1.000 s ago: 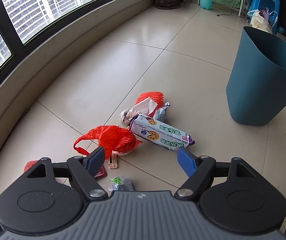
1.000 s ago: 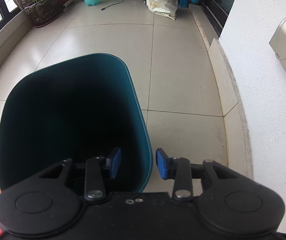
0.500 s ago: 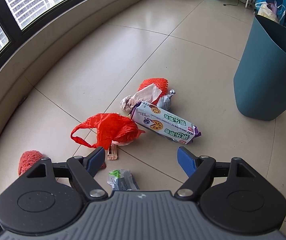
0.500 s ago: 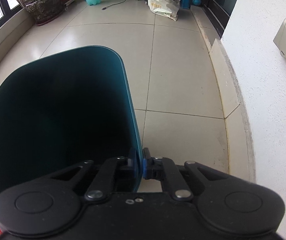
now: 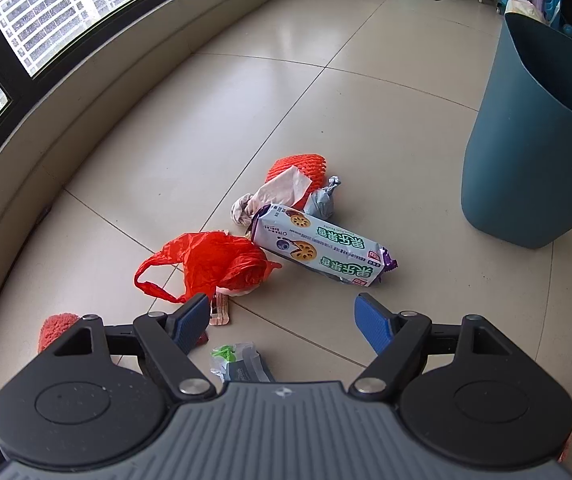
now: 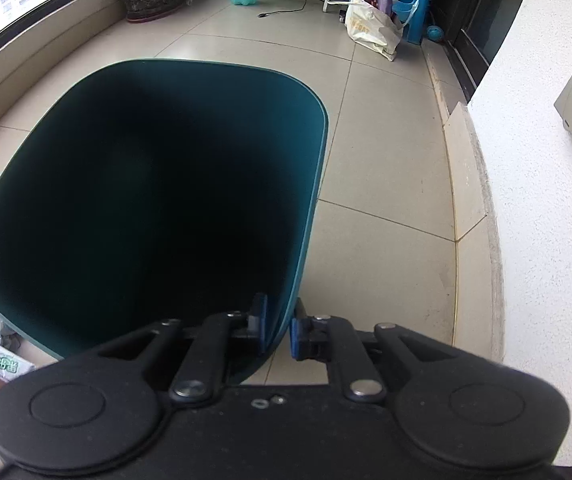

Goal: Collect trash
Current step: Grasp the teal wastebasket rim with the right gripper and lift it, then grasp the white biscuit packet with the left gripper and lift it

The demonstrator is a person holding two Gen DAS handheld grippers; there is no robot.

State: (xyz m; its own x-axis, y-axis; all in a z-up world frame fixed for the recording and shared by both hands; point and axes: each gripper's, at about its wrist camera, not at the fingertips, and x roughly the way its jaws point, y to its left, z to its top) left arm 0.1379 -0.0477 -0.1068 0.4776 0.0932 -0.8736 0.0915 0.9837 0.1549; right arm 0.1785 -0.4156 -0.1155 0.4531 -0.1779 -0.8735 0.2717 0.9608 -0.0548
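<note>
The right tongs (image 6: pixel 277 328) were clamped on the thin rim of the teal bin (image 6: pixel 310 200), one pad inside the wall and one outside. The bin looked light, stiff plastic, and its smooth wall could slip or flex if pulled by one edge alone. The left tongs (image 5: pixel 281 316) hung wide open and empty above the litter on the tiled floor (image 5: pixel 165 140).

The biscuit packet (image 5: pixel 322 248) lay nearest, a light crinkly wrapper probably best pinched across its short width. Touching its left end was a soft red plastic bag (image 5: pixel 213 264) that would crumple in any grip; its loop handle offered an easy hold. Behind lay a tissue (image 5: pixel 277 192), an orange foam net (image 5: pixel 302 168) and a grey wad (image 5: pixel 322 204), all bunched together.

The bin stood well apart to the right, with bare floor between. The curved window ledge (image 5: pixel 65 128) bounded the left side.
</note>
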